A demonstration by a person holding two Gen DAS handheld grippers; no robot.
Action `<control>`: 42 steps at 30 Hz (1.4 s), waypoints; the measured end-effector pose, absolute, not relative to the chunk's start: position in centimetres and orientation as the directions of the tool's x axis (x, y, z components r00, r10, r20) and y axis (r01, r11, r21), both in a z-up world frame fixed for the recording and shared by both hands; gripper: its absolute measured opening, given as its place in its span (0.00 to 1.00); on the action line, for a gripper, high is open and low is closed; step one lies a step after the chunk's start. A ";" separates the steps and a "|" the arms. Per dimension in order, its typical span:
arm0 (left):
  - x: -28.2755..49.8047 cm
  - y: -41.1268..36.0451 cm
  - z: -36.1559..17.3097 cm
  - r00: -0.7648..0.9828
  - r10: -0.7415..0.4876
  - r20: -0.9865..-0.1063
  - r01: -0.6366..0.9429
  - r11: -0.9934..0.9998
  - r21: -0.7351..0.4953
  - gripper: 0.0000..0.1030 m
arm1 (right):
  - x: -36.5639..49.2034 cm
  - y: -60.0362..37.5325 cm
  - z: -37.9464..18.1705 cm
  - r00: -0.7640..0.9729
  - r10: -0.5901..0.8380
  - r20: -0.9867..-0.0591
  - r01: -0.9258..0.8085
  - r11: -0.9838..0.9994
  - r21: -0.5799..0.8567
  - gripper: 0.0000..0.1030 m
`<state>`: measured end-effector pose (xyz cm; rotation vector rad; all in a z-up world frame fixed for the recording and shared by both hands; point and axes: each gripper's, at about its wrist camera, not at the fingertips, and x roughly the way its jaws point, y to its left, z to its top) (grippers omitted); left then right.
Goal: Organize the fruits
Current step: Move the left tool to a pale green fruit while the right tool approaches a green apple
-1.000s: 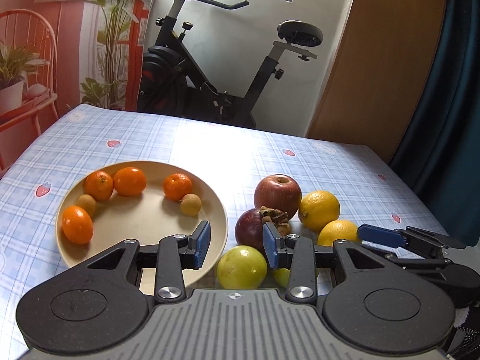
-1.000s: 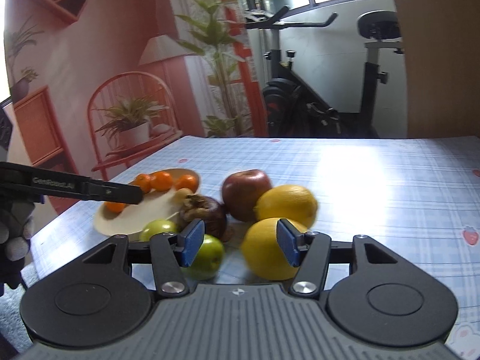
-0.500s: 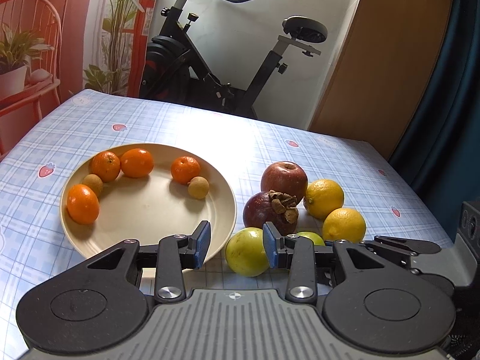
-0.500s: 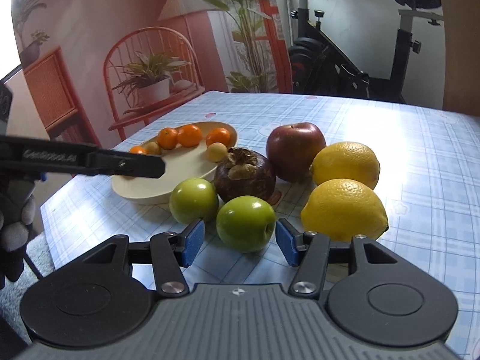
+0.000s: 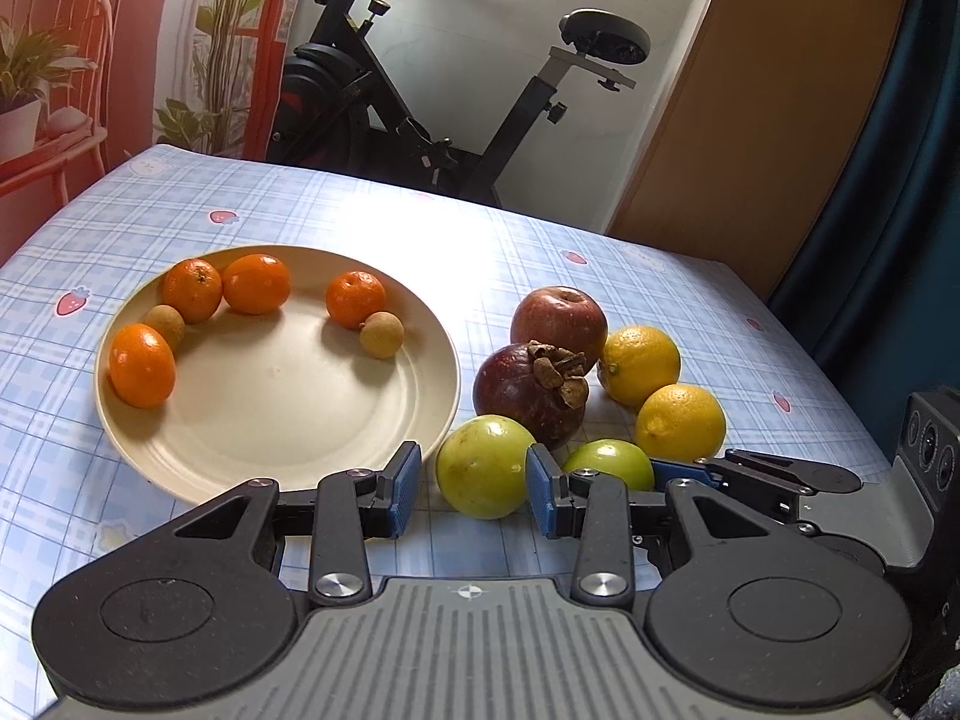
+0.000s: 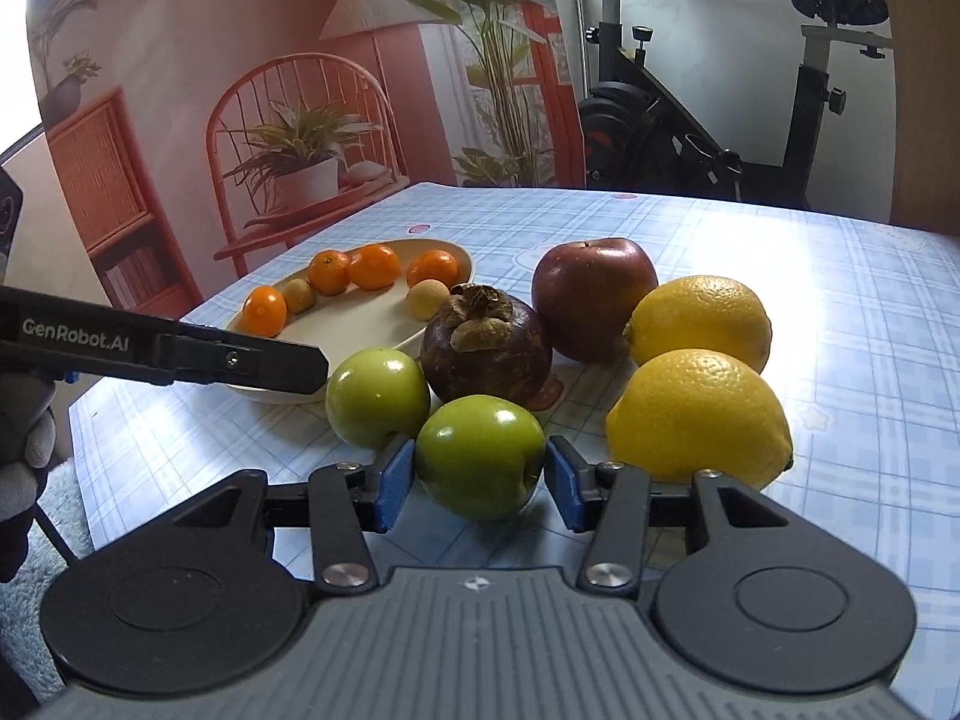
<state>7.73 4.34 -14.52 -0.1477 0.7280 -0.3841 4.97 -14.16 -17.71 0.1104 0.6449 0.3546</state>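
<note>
Checked tablecloth (image 6: pixel 840 330), right gripper (image 6: pixel 480 483) angled down.

Black gripper (image 6: pixel 480 483), blue pads (image 6: pixel 393 483), seemingly rubbery

A table (image 5: pixel 540 252) in blue checked cloth holds a cream plate (image 5: pixel 276 420) left, loose fruit (image 5: pixel 540 402) right.

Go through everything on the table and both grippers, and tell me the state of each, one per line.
Right gripper: jaws closing around the near green apple, pads at its sides.
Left gripper: open, empty, far green apple just beyond it.
Plate: holds four oranges and two small brown fruits.
Mangosteen: on the cloth, untouched.
Red apple: upright on the cloth.
Two lemons: on the cloth, beside each other.
</note>
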 end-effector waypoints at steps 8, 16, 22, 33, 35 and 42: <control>8.9 3.0 -14.4 0.698 -0.397 -0.596 0.336 0.917 -0.217 0.39 | 4.1 -16.2 -17.7 0.764 0.352 -0.541 -0.240 0.933 0.268 0.49; 9.8 2.5 -15.4 0.658 -0.427 -0.620 0.350 0.903 -0.250 0.38 | 3.9 -16.1 -17.7 0.762 0.353 -0.543 -0.251 0.934 0.255 0.49; 8.9 2.3 -15.0 0.609 -0.519 -0.600 0.406 0.854 -0.326 0.38 | 3.2 -16.4 -17.6 0.761 0.342 -0.551 -0.249 0.938 0.240 0.49; 8.4 1.7 -15.0 0.637 -0.507 -0.581 0.409 0.861 -0.303 0.48 | 2.6 -17.2 -17.8 0.762 0.339 -0.552 -0.230 0.938 0.259 0.49; 8.5 1.8 -15.1 0.635 -0.499 -0.589 0.404 0.865 -0.296 0.49 | 2.6 -17.3 -17.8 0.762 0.342 -0.550 -0.229 0.937 0.265 0.49; 8.3 1.5 -15.6 0.620 -0.491 -0.612 0.417 0.867 -0.273 0.52 | 2.6 -17.3 -17.8 0.762 0.345 -0.549 -0.228 0.935 0.271 0.49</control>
